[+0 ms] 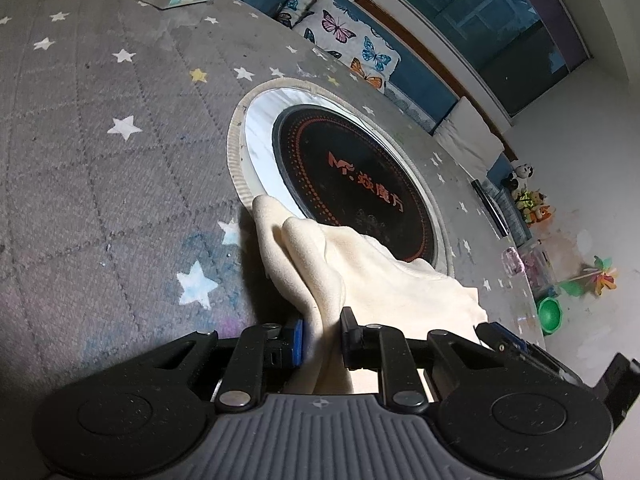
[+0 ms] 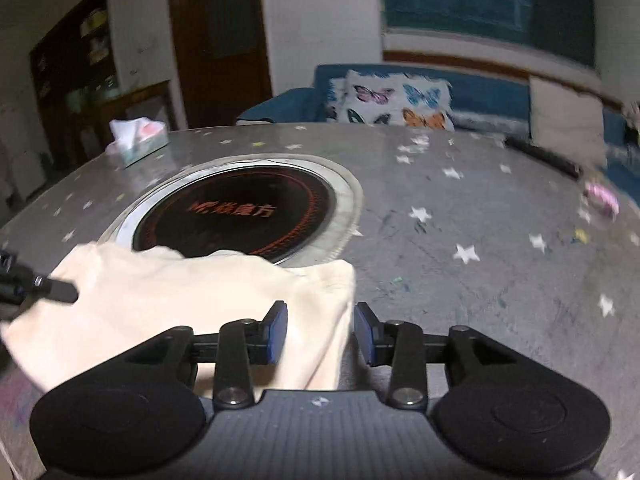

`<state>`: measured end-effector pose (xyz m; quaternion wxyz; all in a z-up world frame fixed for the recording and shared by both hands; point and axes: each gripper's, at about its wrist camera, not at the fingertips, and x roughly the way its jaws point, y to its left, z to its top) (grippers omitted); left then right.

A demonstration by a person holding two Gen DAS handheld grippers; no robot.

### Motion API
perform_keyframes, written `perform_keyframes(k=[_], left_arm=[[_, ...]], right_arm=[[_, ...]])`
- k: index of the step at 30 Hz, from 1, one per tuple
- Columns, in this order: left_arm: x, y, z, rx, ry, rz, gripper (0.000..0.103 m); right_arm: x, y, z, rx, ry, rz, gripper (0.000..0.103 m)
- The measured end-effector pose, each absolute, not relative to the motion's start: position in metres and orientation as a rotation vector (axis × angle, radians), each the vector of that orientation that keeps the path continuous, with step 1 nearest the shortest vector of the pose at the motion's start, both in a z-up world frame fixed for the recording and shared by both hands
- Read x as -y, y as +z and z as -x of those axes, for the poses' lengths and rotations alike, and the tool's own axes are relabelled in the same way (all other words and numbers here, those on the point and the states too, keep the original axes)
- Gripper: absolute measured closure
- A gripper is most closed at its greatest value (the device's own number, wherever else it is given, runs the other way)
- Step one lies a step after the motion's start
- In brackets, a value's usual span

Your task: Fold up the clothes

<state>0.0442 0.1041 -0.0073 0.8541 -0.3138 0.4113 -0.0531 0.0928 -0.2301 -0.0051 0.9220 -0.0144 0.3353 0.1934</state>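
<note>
The cream garment lies bunched on the desk, its far edge over the round cooktop. The left gripper has its jaws clamped on a fold; the right gripper has jaws apart around the cloth's right edge. Bare starred desk lies to the right.

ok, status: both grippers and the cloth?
Left gripper shut on cream cloth. Right gripper open around its edge. Cloth overlaps cooktop.
</note>
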Motion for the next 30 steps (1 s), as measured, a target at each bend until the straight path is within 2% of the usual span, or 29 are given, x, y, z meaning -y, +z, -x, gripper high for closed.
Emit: perform_keyframes(k=[4,6,7,8,18,30], left_arm=[[-0.1,-0.005,-0.046,-0.865,-0.102,0.63,0.083],[-0.098,-0.004,-0.046,-0.864,-0.097,0.614,0.083],[-0.096,-0.001,-0.047,-0.862,-0.093,0.599,0.084],[-0.094,0.001,-0.048,-0.859,-0.09,0.583,0.084],[-0.04,0.044,-0.082,-0.809,-0.168,0.416,0.087],[0.095,0.054,-0.174,-0.807,-0.372,0.295,0.087]], right_arm=[[0.242,-0.016,-0.105,-0.727,0.397,-0.103,0.064],[0.243,-0.016,-0.106,-0.731,0.415,-0.125,0.078],[0.243,-0.016,-0.105,-0.734,0.428,-0.136,0.089],[0.242,-0.017,-0.105,-0.737,0.442,-0.147,0.092],[0.279,0.022,-0.094,-0.618,0.409,-0.194,0.094],[0.389,0.053,-0.11,-0.536,0.131,-0.17,0.094]])
